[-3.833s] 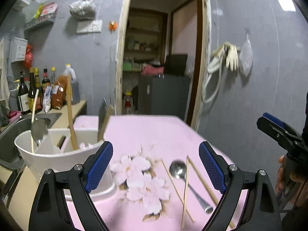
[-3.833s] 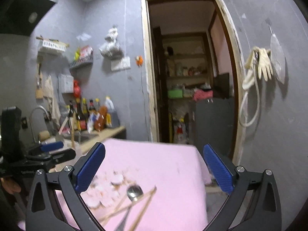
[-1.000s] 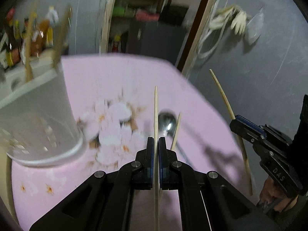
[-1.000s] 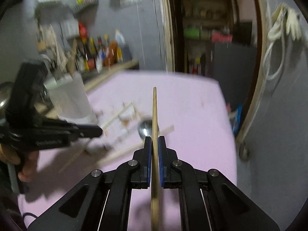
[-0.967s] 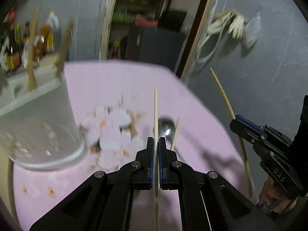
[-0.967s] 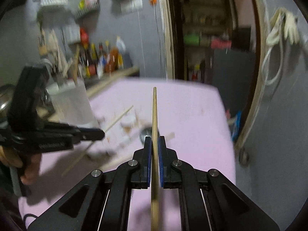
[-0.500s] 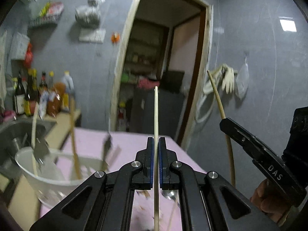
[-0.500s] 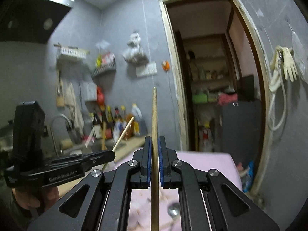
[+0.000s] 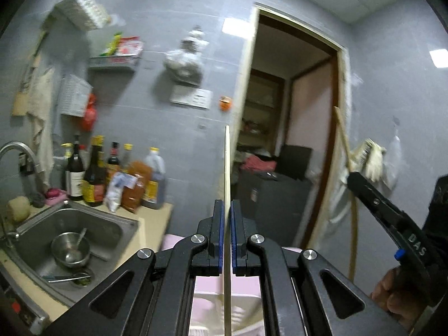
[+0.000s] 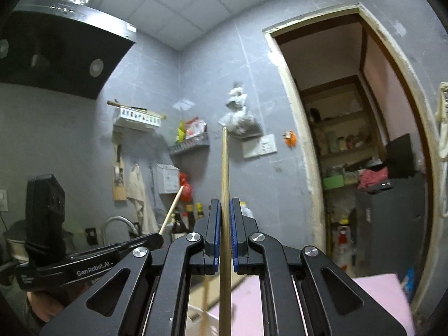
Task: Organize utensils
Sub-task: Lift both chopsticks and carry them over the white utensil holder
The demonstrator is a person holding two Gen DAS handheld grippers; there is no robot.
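Carrying 2 chopsticks: the left gripper is clamped tight on a pale chopstick, the right gripper on a darker one, both raised level. Next, I judge, tip each slim, smooth wooden stick into the white plastic holder below.

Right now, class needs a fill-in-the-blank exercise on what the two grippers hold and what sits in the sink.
1. The left gripper is shut on a wooden ____.
2. The right gripper holds ____ chopstick.
3. In the sink sits a metal ____.
4. The bottles stand ____ the sink.

Missing words: chopstick; one; bowl; behind
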